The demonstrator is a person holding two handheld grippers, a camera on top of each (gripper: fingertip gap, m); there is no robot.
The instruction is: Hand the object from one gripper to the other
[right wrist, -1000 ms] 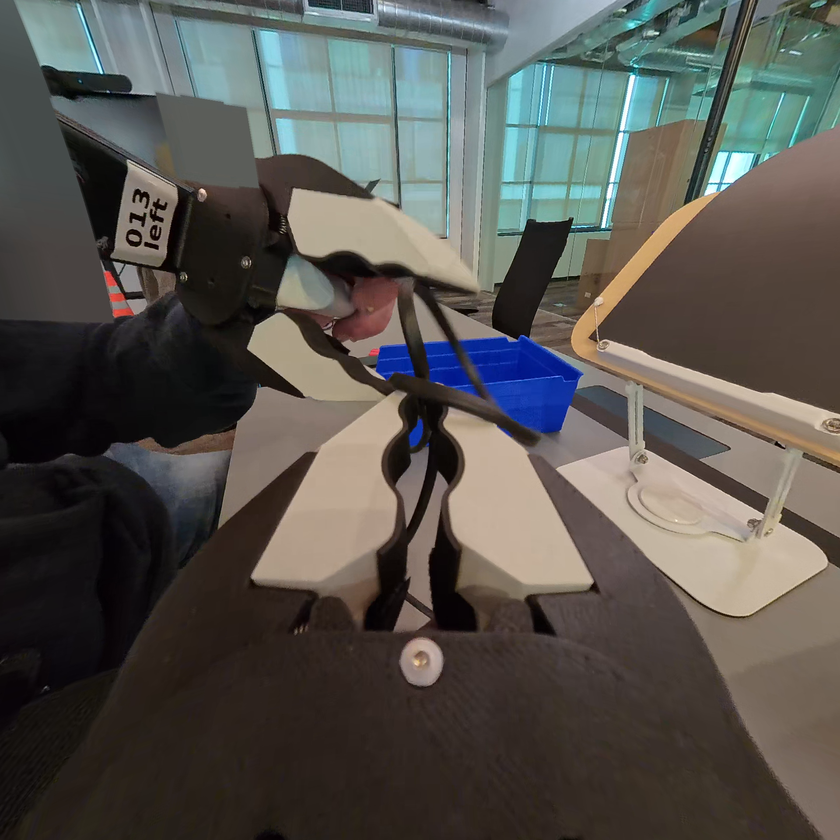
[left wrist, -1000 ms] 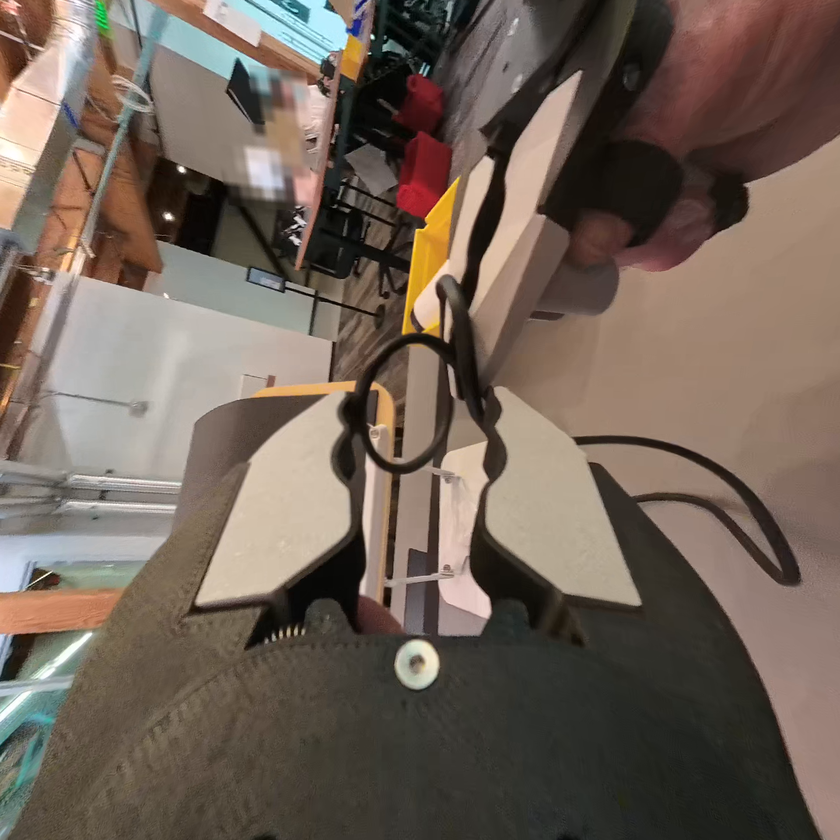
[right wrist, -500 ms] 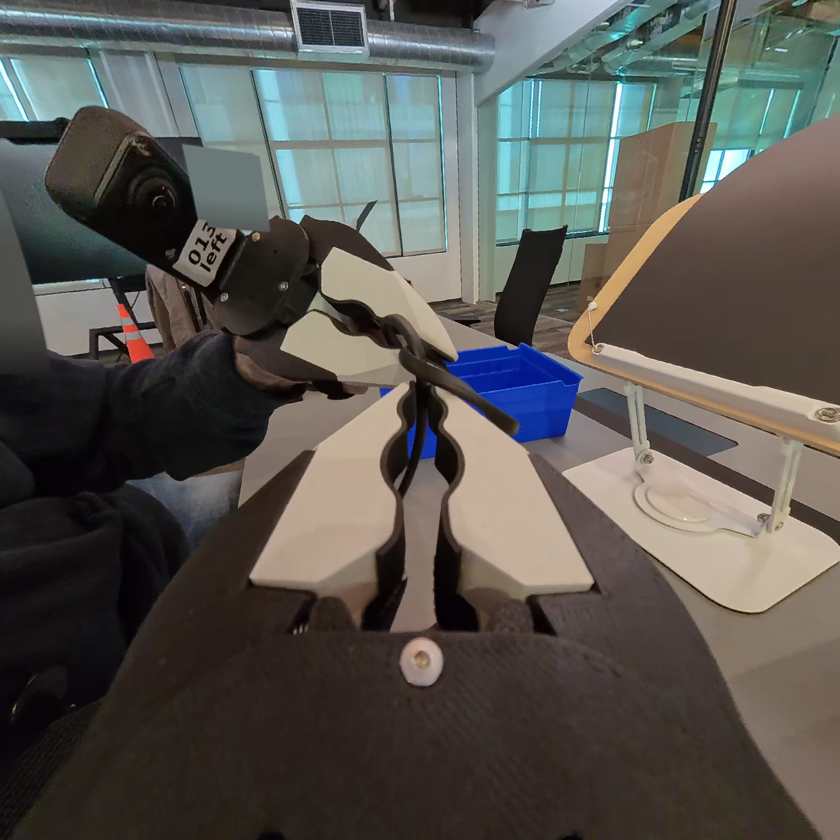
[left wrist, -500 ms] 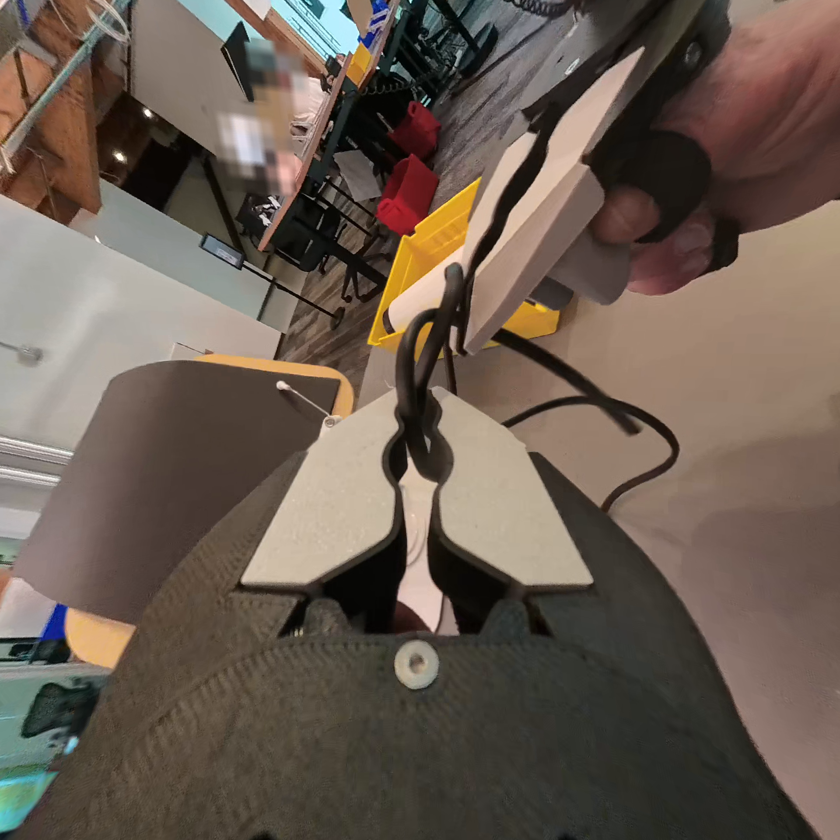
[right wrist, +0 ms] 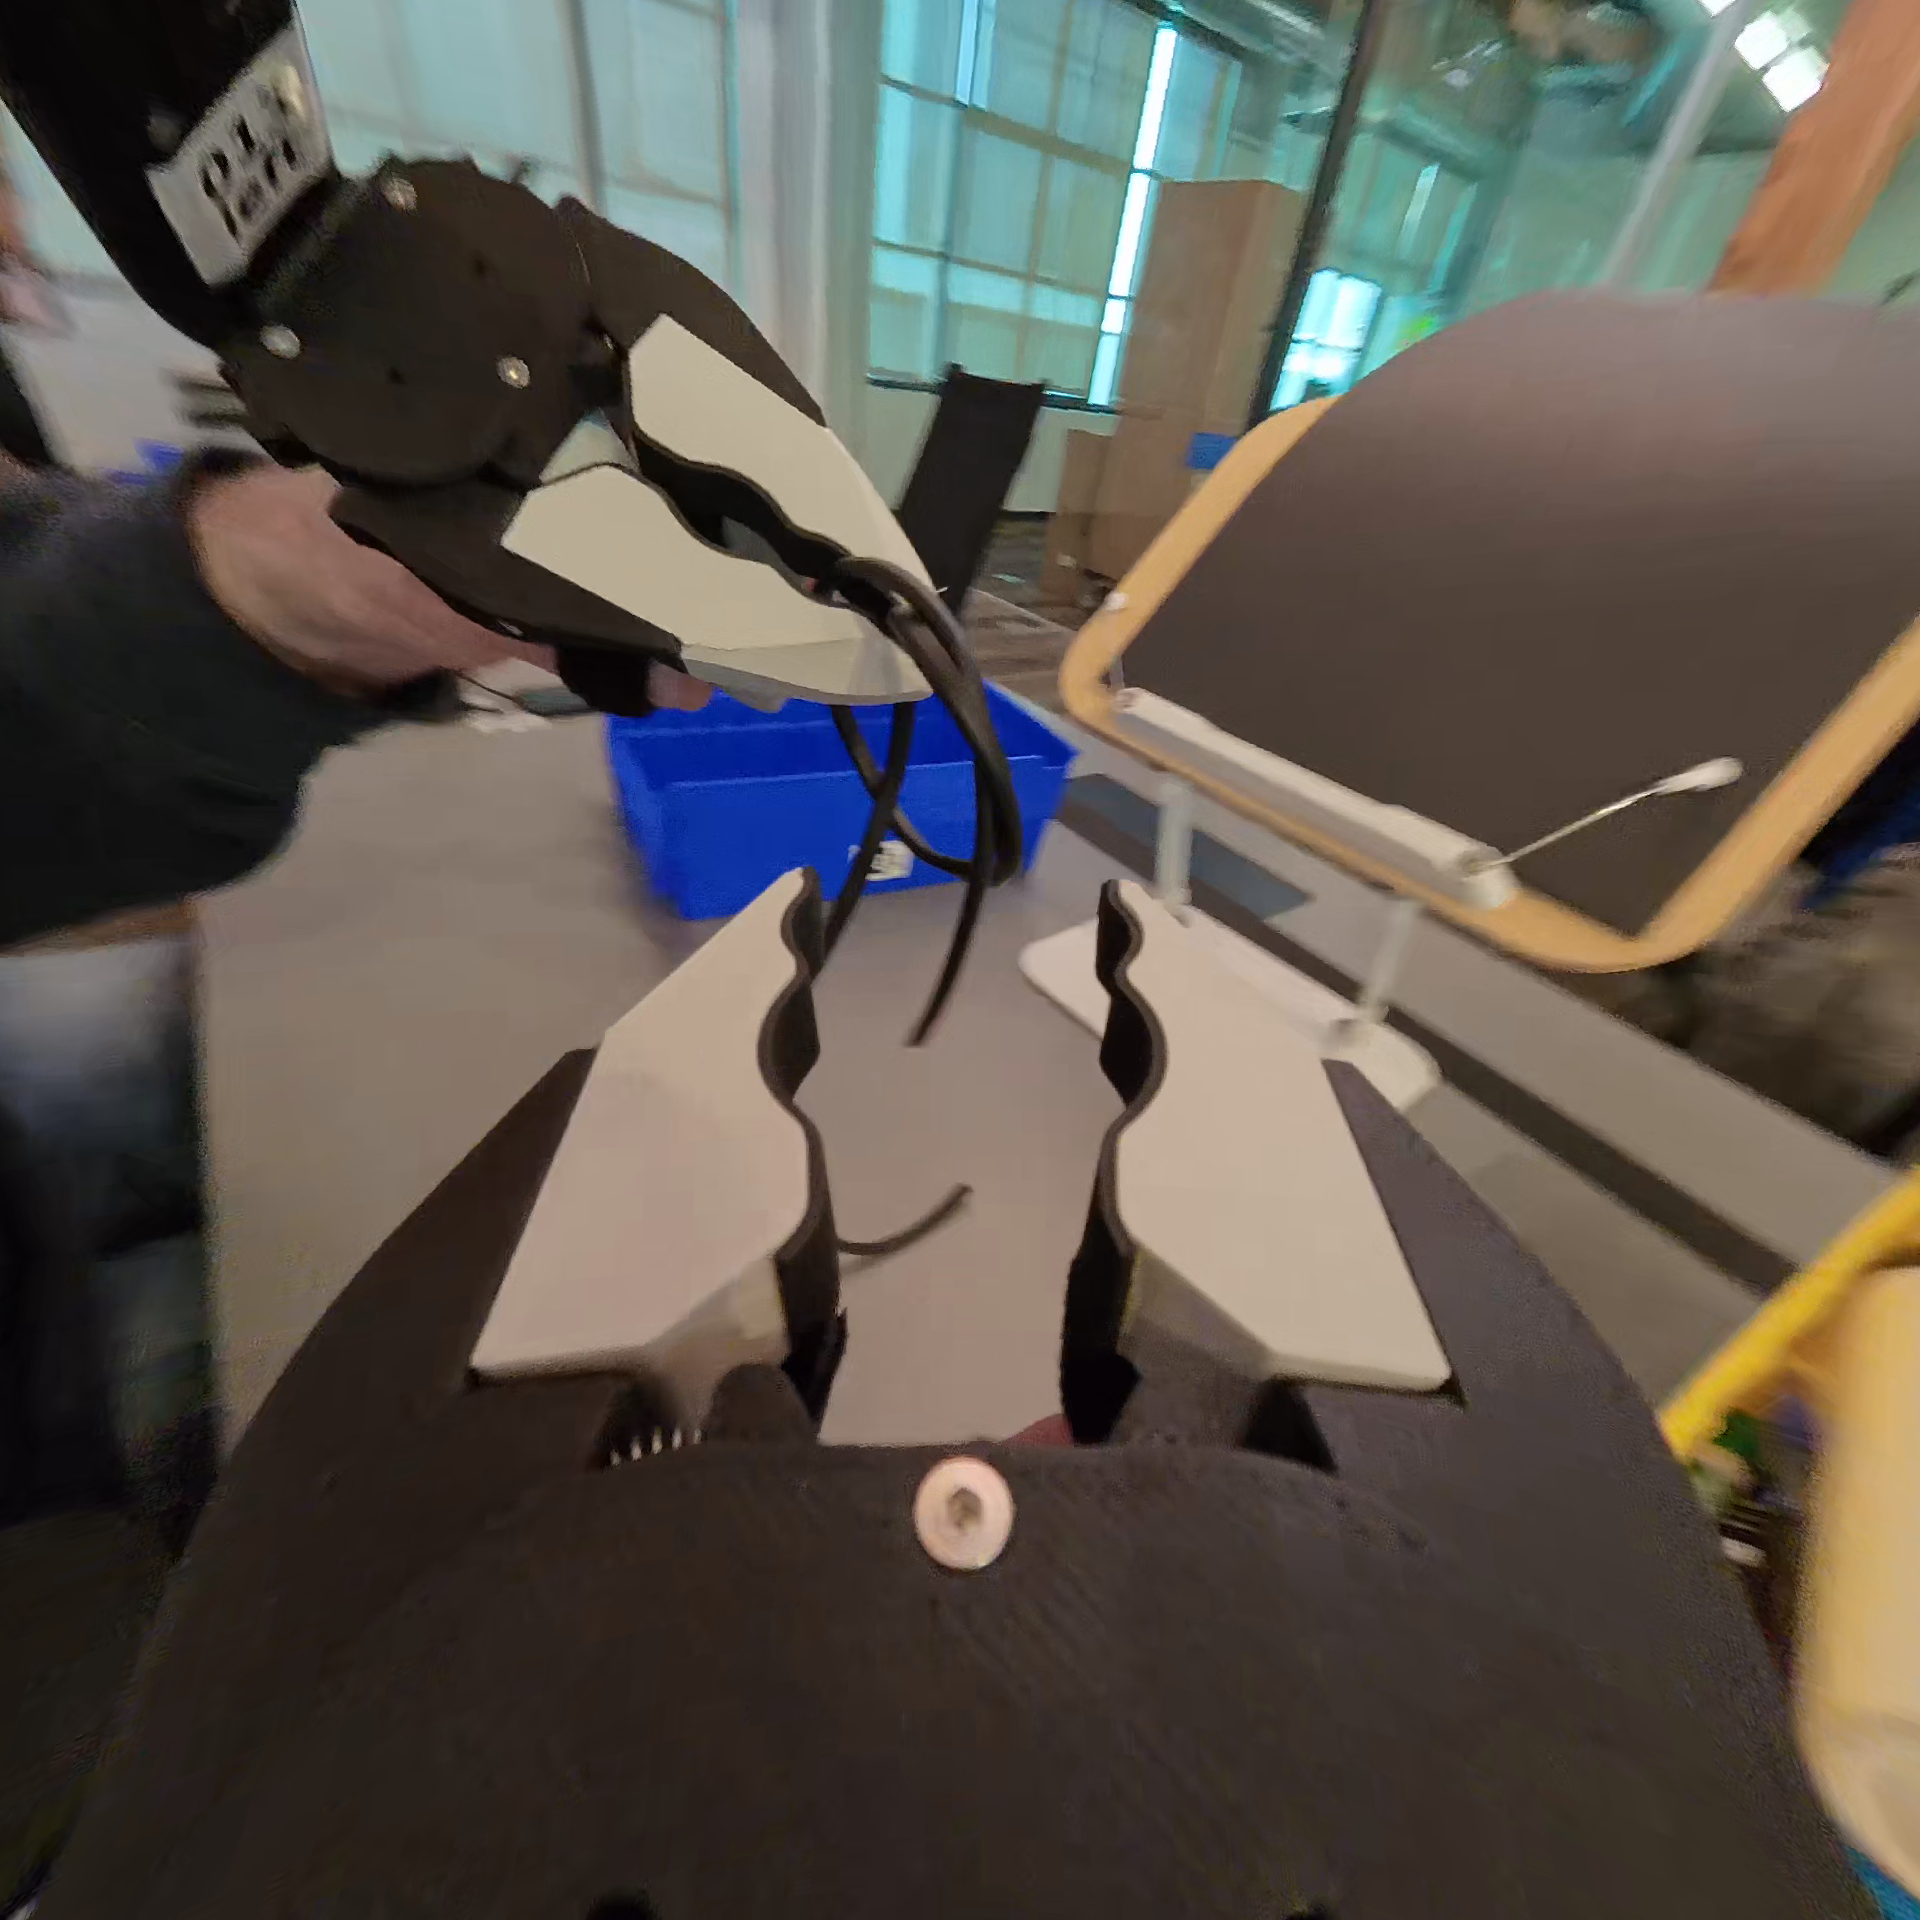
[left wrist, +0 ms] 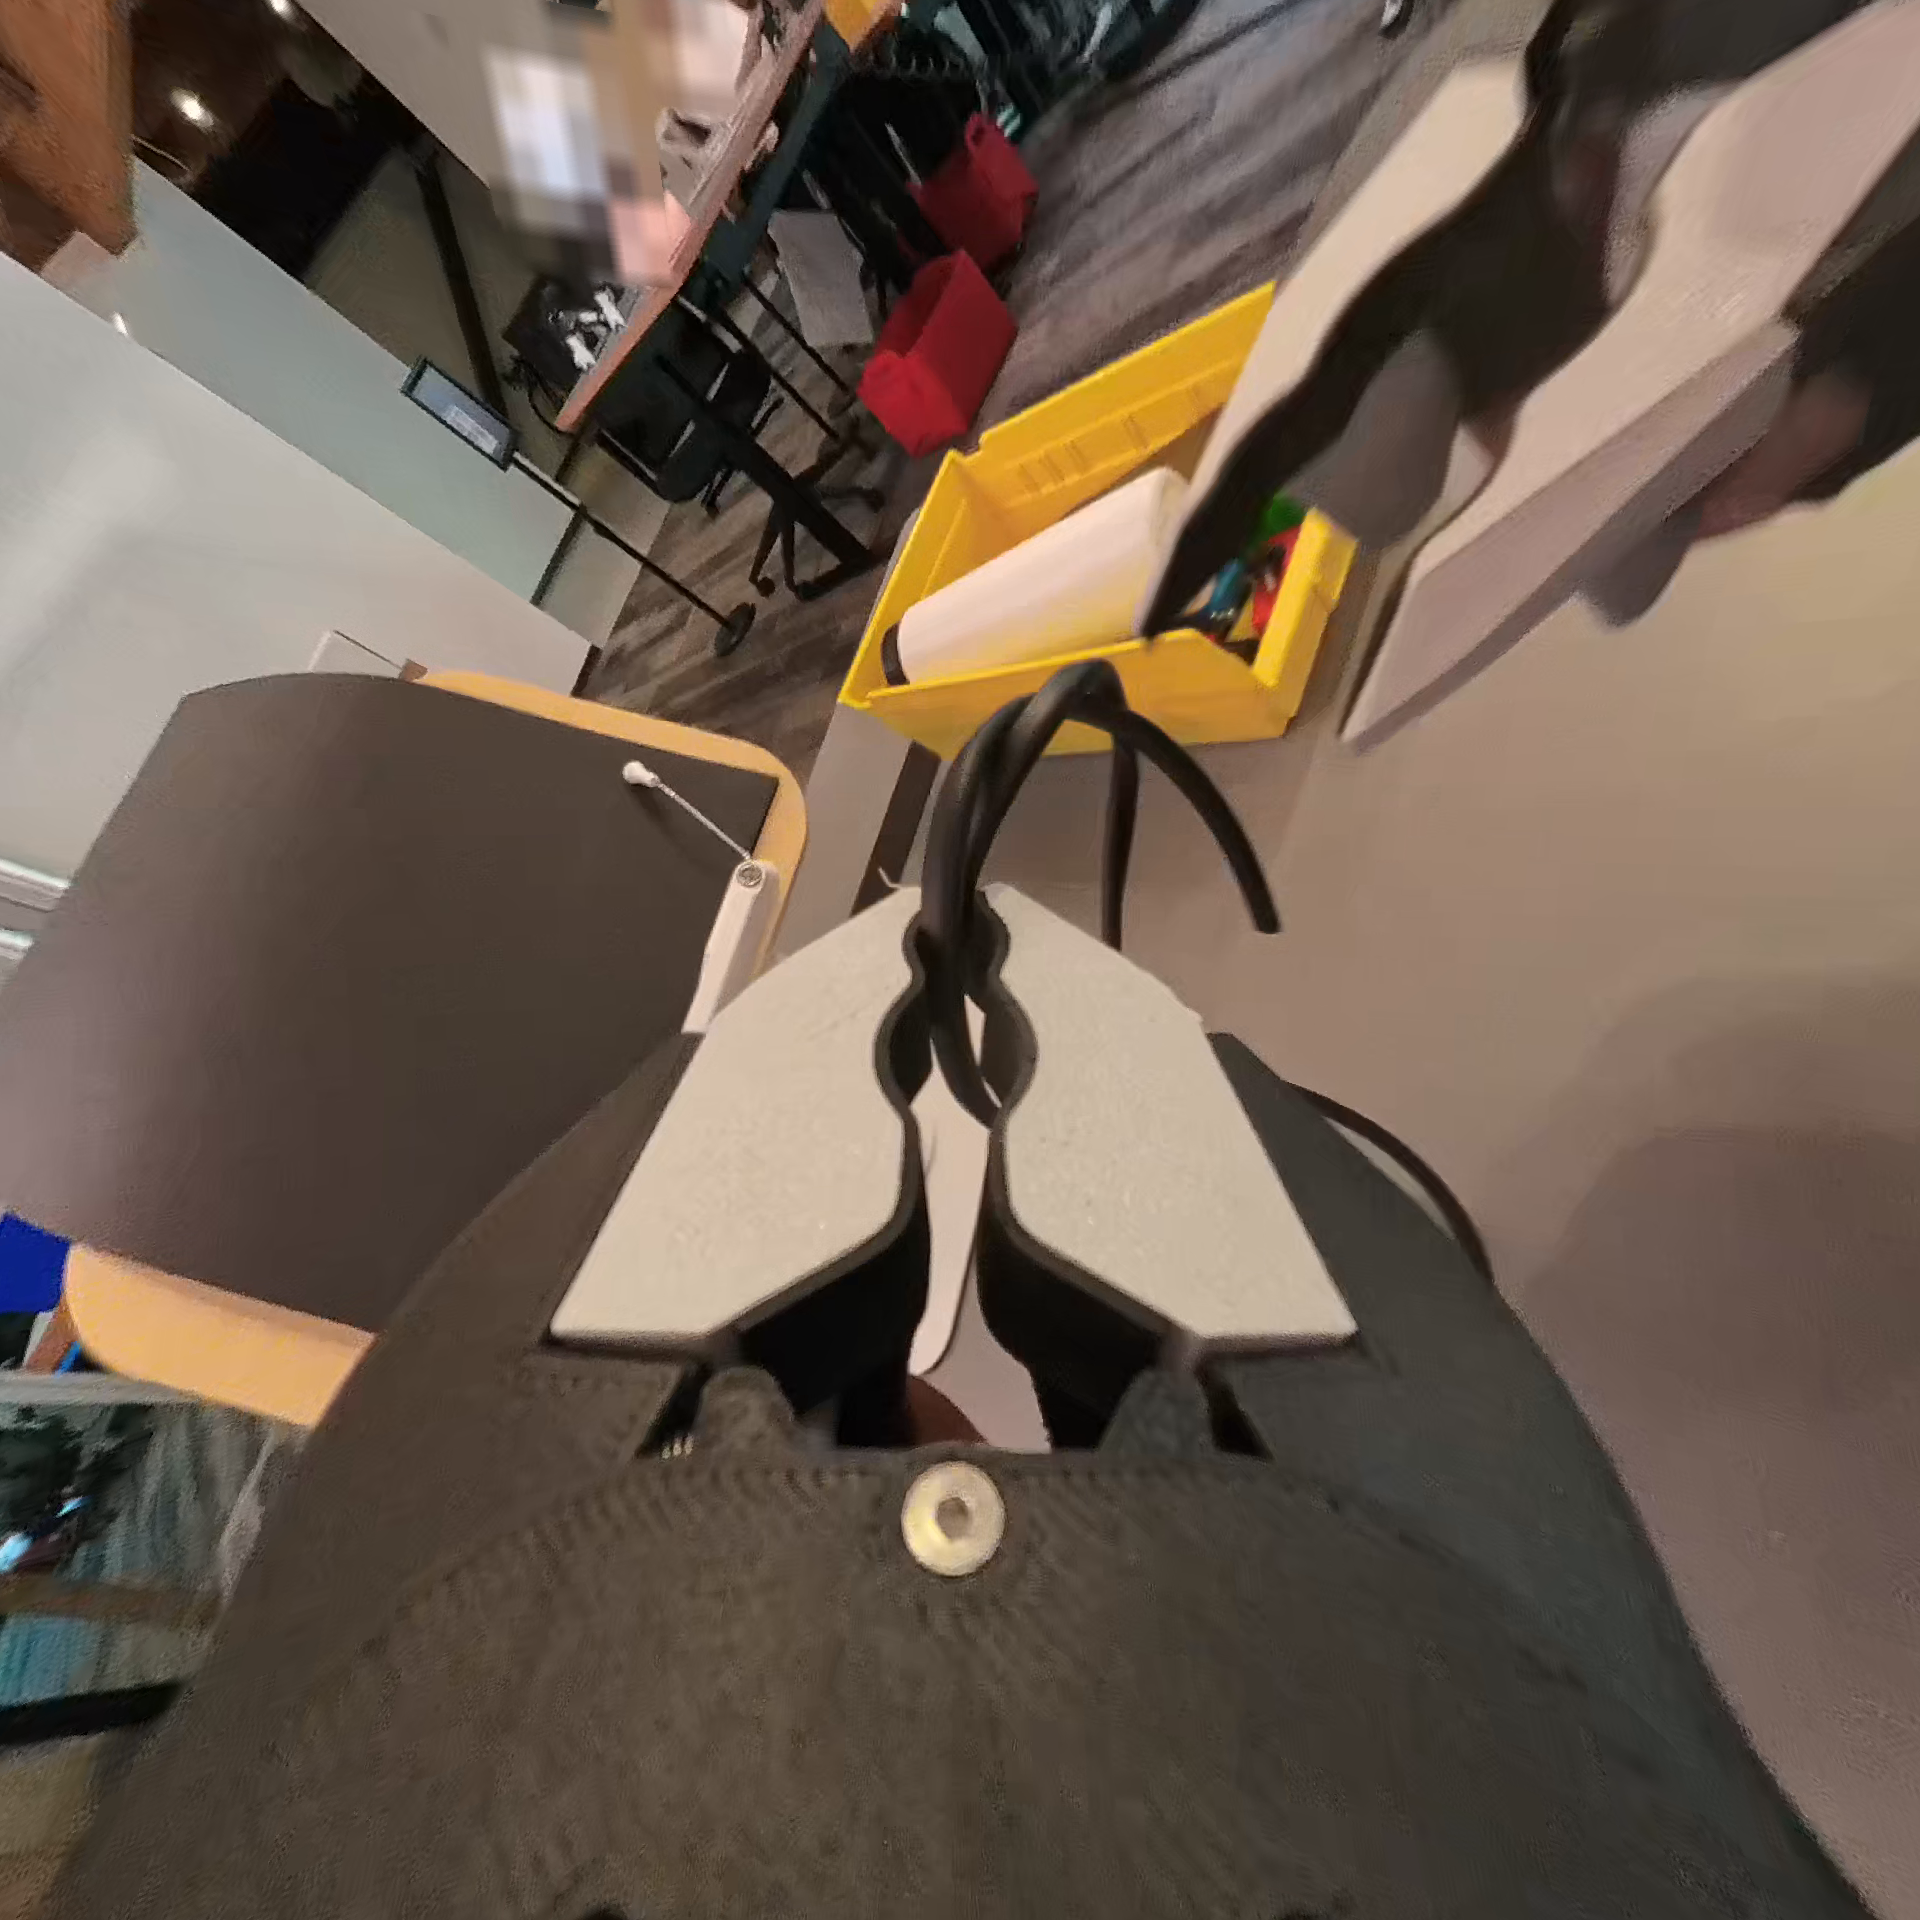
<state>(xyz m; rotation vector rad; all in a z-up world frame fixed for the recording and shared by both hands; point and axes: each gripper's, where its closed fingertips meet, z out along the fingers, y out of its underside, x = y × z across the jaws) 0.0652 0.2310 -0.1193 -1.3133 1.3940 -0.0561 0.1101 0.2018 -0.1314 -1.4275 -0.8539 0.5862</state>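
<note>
A black cable [left wrist: 1039, 769] is pinched in a loop between the tips of my left gripper [left wrist: 954, 925], which is shut on it. The loop rises ahead of the tips and a loose end hangs to the right. In the right wrist view the left gripper [right wrist: 883, 623] is at the upper left, held by a hand, with the cable [right wrist: 982, 769] hanging from its tips above the grey table [right wrist: 436, 935]. My right gripper [right wrist: 956, 888] is open and empty, just below and apart from the hanging cable. It shows blurred at the upper right of the left wrist view [left wrist: 1252, 681].
A blue bin [right wrist: 748, 810] stands on the table behind the cable. A yellow bin [left wrist: 1081, 717] holds a white roll [left wrist: 1039, 582] and small coloured items. A dark board with a wooden rim [right wrist: 1558, 582] on a white stand [right wrist: 1247, 997] is at the right. Across from one pair of fingers to the other is roughly 6 centimeters.
My right gripper has opened, let go of the cable and drawn back. My left gripper, open a second ago, closed on the loop and now holds the cable alone.
</note>
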